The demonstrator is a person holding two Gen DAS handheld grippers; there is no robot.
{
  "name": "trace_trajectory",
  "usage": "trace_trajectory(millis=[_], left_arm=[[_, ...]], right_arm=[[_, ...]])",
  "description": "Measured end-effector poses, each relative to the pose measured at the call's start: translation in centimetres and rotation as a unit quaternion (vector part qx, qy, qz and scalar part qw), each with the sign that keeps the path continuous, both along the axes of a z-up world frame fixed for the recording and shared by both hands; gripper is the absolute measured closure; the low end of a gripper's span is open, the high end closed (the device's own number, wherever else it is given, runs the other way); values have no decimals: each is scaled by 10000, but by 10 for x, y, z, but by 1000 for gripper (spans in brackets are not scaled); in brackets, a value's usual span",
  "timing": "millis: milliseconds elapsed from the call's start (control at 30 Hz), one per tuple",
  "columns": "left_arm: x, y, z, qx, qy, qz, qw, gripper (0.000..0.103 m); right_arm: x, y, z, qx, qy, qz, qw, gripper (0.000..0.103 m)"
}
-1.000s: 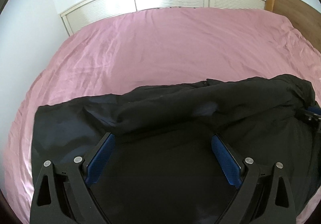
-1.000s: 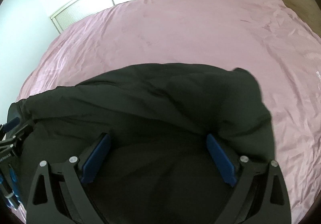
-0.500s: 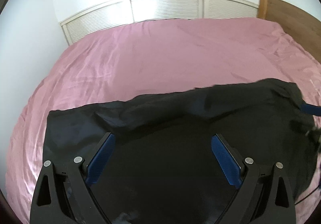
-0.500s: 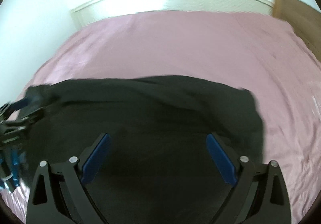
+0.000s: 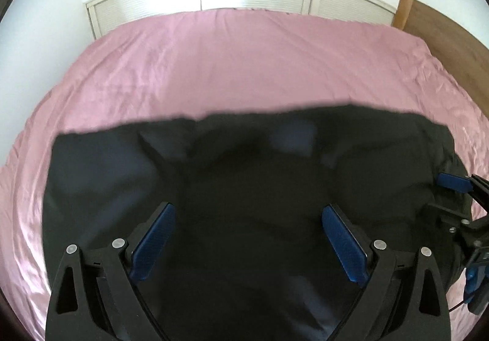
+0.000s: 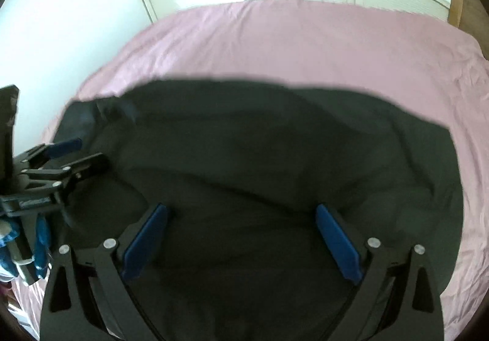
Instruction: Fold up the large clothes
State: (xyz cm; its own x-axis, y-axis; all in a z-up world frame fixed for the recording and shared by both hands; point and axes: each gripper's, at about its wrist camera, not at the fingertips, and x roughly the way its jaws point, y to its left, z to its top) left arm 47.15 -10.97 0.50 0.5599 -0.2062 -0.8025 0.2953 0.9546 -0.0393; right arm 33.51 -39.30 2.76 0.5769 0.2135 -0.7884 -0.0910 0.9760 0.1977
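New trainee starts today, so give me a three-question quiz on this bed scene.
1. True or false: the left gripper is shut on the garment.
2. What colour is the sheet?
3. The right gripper is: A) open over the garment, B) shut on the sheet, C) out of view.

Key: 1 false, its jaws are wide apart; 2 pink; 3 A.

Each claw is matte black, the left claw and right claw alike, with 2 blue-padded fingers and silver screws.
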Motion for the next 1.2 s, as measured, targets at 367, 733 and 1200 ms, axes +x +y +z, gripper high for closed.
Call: trace_trajectory(millis=[367,733,1200], left_arm=[[87,-10,-44,465,724,205,9961,1],[42,-1,-7,507,-243,247,9981,3],[-44,31,-1,598,-502,192,9968,3]], right_arm=[[106,4,-38,-27,750,-517,9958,3],[90,5,-29,-120,510,-439,9977,2],[-13,7,-2,-421,31,-238,9988,2]])
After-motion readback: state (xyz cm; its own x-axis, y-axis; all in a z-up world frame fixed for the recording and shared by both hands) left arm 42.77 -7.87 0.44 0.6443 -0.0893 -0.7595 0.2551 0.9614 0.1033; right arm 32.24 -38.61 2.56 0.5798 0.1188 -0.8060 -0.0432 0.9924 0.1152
